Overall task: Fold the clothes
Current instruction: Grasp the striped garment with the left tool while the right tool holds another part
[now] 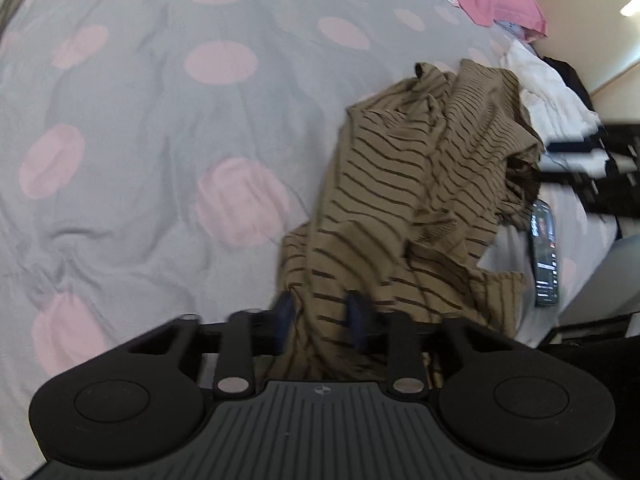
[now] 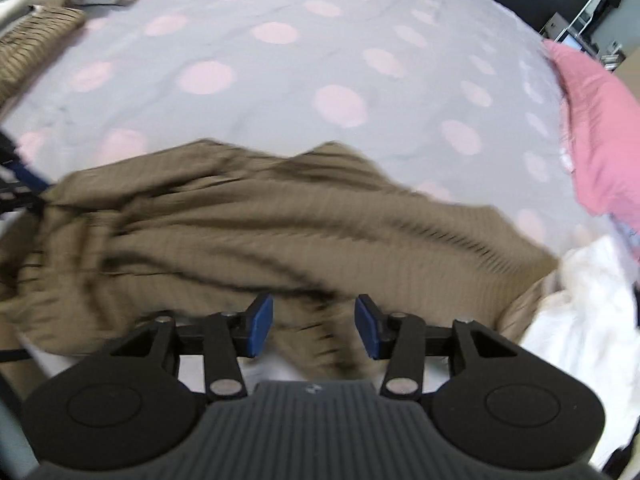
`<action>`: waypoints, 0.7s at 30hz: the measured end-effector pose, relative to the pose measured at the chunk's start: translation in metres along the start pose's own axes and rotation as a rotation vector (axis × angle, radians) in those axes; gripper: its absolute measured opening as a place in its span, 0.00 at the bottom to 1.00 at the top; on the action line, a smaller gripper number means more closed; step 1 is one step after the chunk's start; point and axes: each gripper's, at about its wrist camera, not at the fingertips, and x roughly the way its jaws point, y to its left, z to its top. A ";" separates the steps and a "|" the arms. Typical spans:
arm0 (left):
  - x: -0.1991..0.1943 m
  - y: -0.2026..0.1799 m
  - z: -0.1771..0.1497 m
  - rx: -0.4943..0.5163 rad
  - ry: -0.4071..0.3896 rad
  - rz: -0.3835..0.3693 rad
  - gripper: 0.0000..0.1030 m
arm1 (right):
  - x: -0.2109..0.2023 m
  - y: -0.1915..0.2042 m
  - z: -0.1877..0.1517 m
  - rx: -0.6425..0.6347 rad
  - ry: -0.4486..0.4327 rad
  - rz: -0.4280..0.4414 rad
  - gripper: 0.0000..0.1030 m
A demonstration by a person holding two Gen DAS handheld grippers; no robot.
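The left claw (image 1: 320, 312) gripped the striped shirt (image 1: 420, 184); the right claw (image 2: 314, 326) stood released. A phone (image 1: 544, 256) and white laundry (image 1: 552, 92) crowded the frame's right.

Soft matt striped cloth shirt (image 1: 404, 184)

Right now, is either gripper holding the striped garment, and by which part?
The left gripper has a bunched fold of the brown striped garment between its jaws, apparently pinched. The right gripper stands open over the cloth, holding nothing.
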 end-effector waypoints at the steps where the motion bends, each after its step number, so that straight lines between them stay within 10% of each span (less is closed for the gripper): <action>1: 0.001 0.000 0.001 0.002 0.002 0.003 0.15 | 0.005 -0.009 0.005 -0.020 -0.002 -0.020 0.48; 12: 0.014 0.012 0.007 -0.029 0.033 0.005 0.06 | 0.086 -0.065 0.075 -0.258 0.024 -0.090 0.40; 21: 0.021 0.023 0.008 -0.058 0.055 -0.020 0.05 | 0.147 -0.096 0.106 -0.021 0.176 -0.039 0.42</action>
